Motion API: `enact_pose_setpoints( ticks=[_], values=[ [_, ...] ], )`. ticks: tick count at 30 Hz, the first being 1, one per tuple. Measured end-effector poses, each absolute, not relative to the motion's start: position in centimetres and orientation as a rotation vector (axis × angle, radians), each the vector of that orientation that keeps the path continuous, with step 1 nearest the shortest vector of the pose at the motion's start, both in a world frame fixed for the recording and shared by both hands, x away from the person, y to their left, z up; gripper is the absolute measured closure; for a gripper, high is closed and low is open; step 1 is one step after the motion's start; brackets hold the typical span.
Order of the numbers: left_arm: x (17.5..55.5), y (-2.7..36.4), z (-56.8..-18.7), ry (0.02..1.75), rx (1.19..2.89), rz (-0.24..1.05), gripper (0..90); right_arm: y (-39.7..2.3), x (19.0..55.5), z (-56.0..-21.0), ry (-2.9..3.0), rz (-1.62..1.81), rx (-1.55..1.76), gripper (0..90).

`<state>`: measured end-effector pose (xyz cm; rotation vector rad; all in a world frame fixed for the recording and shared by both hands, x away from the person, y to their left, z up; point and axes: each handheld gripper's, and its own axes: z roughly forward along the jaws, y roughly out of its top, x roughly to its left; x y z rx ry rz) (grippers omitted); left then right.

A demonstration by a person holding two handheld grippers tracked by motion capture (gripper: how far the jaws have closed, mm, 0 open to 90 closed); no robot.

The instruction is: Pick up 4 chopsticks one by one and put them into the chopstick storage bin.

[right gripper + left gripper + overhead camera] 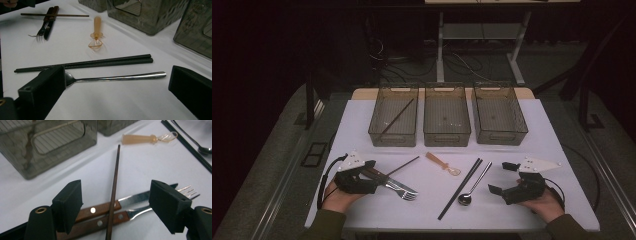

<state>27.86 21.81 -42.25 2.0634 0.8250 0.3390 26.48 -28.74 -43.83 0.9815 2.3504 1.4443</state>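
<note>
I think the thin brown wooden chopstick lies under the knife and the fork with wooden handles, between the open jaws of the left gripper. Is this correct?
Not quite. The thin brown wooden chopstick lies on top of the wooden-handled knife and fork, crossing over their handles, not under them. The left gripper view shows this. The rest holds: it sits between the open jaws of the left gripper, untouched.

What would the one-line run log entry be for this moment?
left gripper: open, astride brown chopstick lying across knife and fork | right gripper: open, over metal spoon | left bin: holds one chopstick
</note>
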Motion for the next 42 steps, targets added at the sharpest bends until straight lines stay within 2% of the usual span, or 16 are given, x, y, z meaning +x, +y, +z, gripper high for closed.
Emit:
enact_pose_setpoints(
  ticks=[8,16,23,42],
  values=[
    [27.3,22.4,-42.9,0.825,2.083,0.310,32.6,-28.6,26.6,-43.9,2.347,1.420,0.992,1.2],
    [27.3,22.6,-43.4,0.822,2.171,0.300,50.6,-29.0,26.3,-43.9,2.341,1.430,1.010,1.2],
    [27.1,22.9,-43.3,0.829,2.208,0.301,60.7,-29.1,26.3,-43.8,2.336,1.439,1.005,1.2],
    [27.4,23.6,-43.8,0.847,2.268,0.261,70.3,-28.9,25.9,-43.8,2.332,1.429,1.006,1.2]
  ],
)
